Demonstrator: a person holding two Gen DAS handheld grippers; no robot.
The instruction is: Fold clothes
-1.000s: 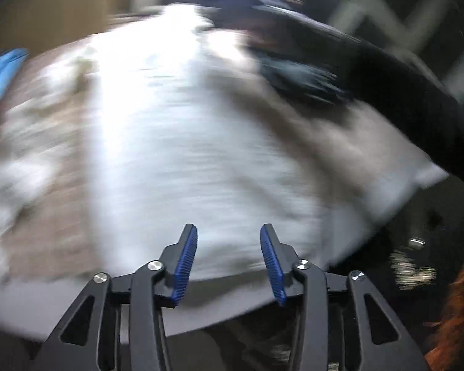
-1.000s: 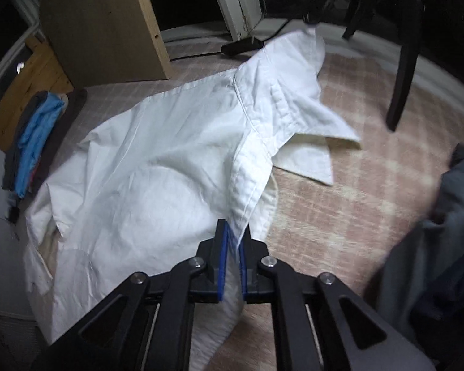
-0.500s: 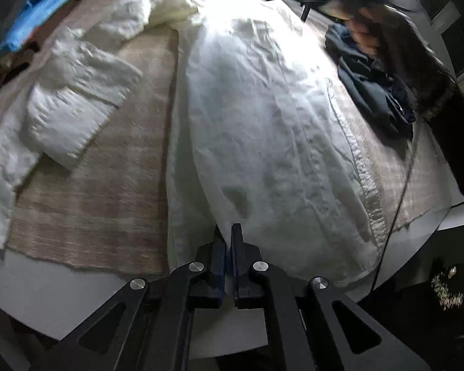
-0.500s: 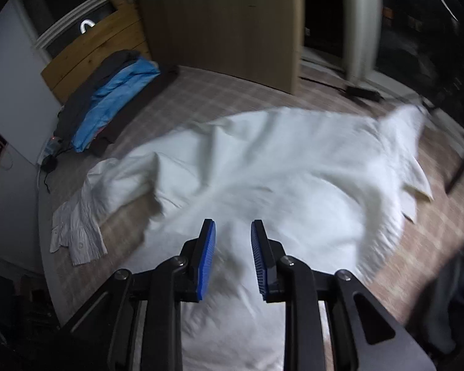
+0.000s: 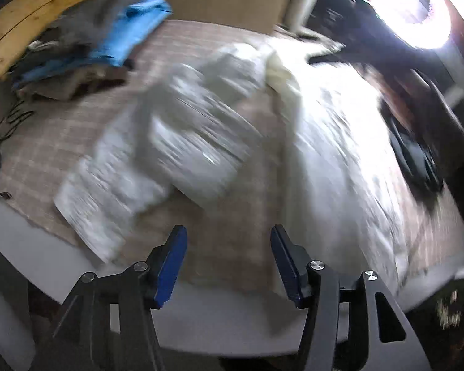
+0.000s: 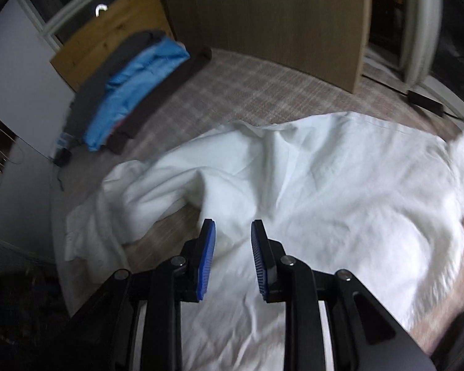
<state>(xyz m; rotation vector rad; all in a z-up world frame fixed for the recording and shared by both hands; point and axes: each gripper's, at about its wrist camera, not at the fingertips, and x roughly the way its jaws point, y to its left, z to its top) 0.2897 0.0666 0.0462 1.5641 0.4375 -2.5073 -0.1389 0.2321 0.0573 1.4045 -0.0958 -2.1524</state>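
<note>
I see a white, thin cotton shirt (image 6: 324, 185) spread on the plaid-covered table (image 6: 263, 92) | soft, light, limp; I'd pinch a hem or sleeve cuff | left gripper (image 5: 229, 266) jaws opening, empty | right gripper (image 6: 233, 259) jaws parted, empty

The white shirt (image 6: 324, 191), pinched at its edge by the right gripper (image 6: 233, 258) a second ago, is now released and lies spread on the plaid cloth (image 6: 263, 99). The left gripper (image 5: 229, 266), clamped shut half a second ago, is being opened over the cloth, nothing between its jaws.
</note>
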